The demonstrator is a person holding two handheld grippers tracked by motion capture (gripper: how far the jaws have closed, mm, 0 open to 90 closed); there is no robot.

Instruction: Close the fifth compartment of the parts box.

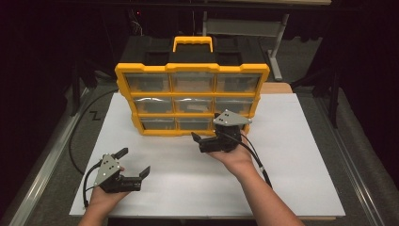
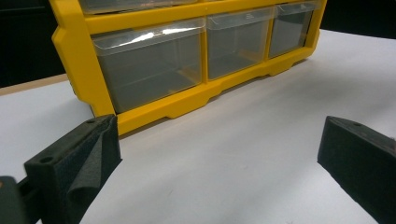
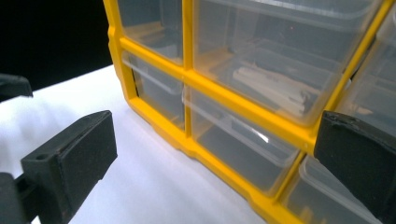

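- Yellow plastic organizer [image 1: 192, 99] with clear drawers is standing upright toward the far side of the white table [image 1: 301, 160], three rows of three, carry handle [image 1: 193, 43] sticking up on top.
- Right gripper [image 1: 207, 136] is hovering right in front of the bottom row, near the bottom-right drawer [image 1: 230, 123], with the person's right hand [image 1: 235, 157] cupping it from below. Its fingers [image 3: 70, 158] are sitting wide apart, nothing between them, and not touching the frame as far as I can tell.
- From the right gripper view, the fingers are framing the lower drawers, and the middle-row drawer [image 3: 275, 79] is holding some pale flat pieces, too blurry to name.
- Left gripper [image 1: 135, 162] is hanging back near the front left part of the table, well apart from the organizer, resting in the left hand [image 1: 106, 195]. Its fingers [image 2: 74, 163] are also spread wide and holding nothing, just bare white table between them.
- Bottom-left drawer [image 2: 149, 70] is looking empty from the left gripper view.
- Black cables [image 1: 256, 157] are trailing off both grippers.
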